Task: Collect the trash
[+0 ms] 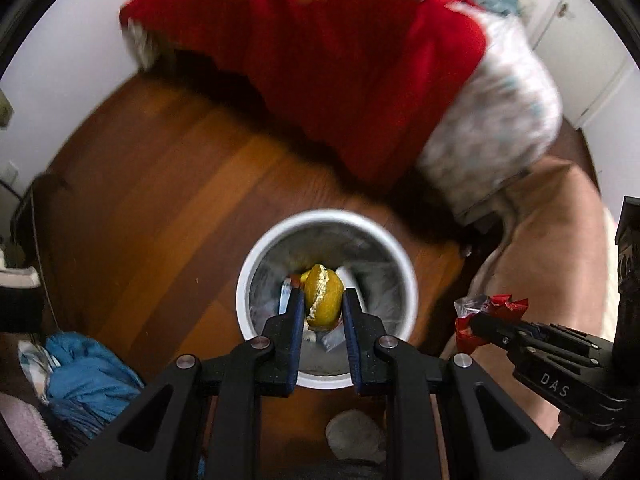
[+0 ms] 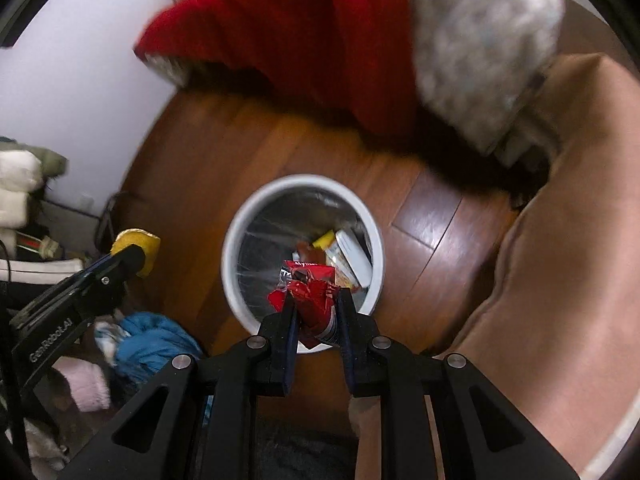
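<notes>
Left gripper (image 1: pixel 323 300) clenching lemon (image 1: pixel 323 295) over bin (image 1: pixel 406 272); firm, rounded, gripping at middle. Right gripper (image 2: pixel 317 303) pinching wrapper (image 2: pixel 314 294), light, crinkly, slippery, hovering above bin's near rim.

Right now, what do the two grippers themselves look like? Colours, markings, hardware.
Both look alike: the left gripper and right gripper are matte black linkage frames with triangular cutouts, round silver pivot pins, and blue pads lining the jaws. The right one's side reads "DAS", the left one's "GenRobot.AI". No cables or sleeves show.
</notes>
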Available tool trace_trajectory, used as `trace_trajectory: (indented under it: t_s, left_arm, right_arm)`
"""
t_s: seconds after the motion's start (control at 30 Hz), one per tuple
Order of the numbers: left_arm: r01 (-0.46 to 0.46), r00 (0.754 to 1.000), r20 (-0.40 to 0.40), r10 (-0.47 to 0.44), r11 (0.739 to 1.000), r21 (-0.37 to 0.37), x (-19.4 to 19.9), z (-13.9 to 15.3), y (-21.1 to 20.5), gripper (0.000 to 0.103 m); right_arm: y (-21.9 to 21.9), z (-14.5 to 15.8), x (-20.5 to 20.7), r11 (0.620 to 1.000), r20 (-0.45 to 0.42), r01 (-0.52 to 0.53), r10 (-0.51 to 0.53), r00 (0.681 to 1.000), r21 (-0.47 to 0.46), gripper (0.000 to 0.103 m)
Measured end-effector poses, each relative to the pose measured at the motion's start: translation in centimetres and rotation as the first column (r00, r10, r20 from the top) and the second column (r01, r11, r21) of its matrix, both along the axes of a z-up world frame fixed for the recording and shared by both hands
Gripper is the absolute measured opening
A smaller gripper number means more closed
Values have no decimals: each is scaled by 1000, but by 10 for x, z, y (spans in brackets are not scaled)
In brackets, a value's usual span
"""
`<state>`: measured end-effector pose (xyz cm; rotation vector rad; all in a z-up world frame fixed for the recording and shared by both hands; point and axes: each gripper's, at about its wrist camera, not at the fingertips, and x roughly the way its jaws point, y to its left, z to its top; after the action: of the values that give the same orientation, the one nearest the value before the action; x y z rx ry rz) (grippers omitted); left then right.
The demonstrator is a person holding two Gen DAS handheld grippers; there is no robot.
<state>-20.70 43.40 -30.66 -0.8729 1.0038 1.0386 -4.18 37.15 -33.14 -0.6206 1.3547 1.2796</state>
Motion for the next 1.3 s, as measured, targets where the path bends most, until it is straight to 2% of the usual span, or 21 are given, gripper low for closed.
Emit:
trace_trajectory:
  t_s: [0.1,0.2,0.37,0.4,0.47,0.53,0.57,0.63,0.67,0.7,0.73,0.8,1.03,1.3]
  left_arm:
    - [-5,1000,-10,5,997,-71,-1,-36,15,16]
    - [-7,1000,-4,7,994,-105,0,-56,19,18]
    - [-26,999,24,29,993,-119,0,-63,26,20]
    - [-30,999,22,33,993,-116,-4,-63,27,24]
    - [-38,999,9,39,994,-102,-8,-60,26,42]
    - [-49,999,-2,49,995,-88,-13,-56,25,79]
    - [-54,999,-7,54,995,-80,-15,-54,24,85]
    - [-67,997,-32,65,995,-68,-19,-50,21,93]
    - [-71,997,-44,69,996,-61,-22,-47,19,95]
    - [-75,996,-48,72,995,-59,-24,-44,17,103]
    - [-81,996,-51,78,995,-55,-27,-41,14,103]
    - [-89,994,-62,87,995,-34,-34,-33,7,103]
    - [-91,992,-87,92,996,20,-44,-3,-19,103]
    - [-82,994,-61,86,995,62,-54,42,-54,103]
  right_arm:
    - [19,-37,-5,999,-14,-5,4,1000,-51,19]
    - [30,-62,-5,997,-29,-14,12,1000,-79,19]
    - [48,-89,-5,995,-45,-39,35,998,-92,21]
    - [51,-92,-6,994,-46,-46,42,998,-96,25]
    - [56,-94,-6,995,-39,-49,46,998,-90,39]
    - [57,-90,-7,995,-18,-61,60,998,-80,58]
    - [57,-88,-8,994,-1,-66,67,998,-82,62]
    - [55,-82,-9,994,29,-73,75,997,-81,80]
    - [52,-78,-9,994,41,-75,79,996,-80,83]
    - [50,-73,-9,994,56,-76,81,995,-79,90]
    - [47,-69,-10,994,70,-78,84,994,-78,97]
    - [42,-60,-12,994,95,-81,89,992,-76,103]
    - [14,-17,-23,992,199,-104,115,973,-65,103]
    - [-19,34,-33,995,199,-103,102,975,-8,103]
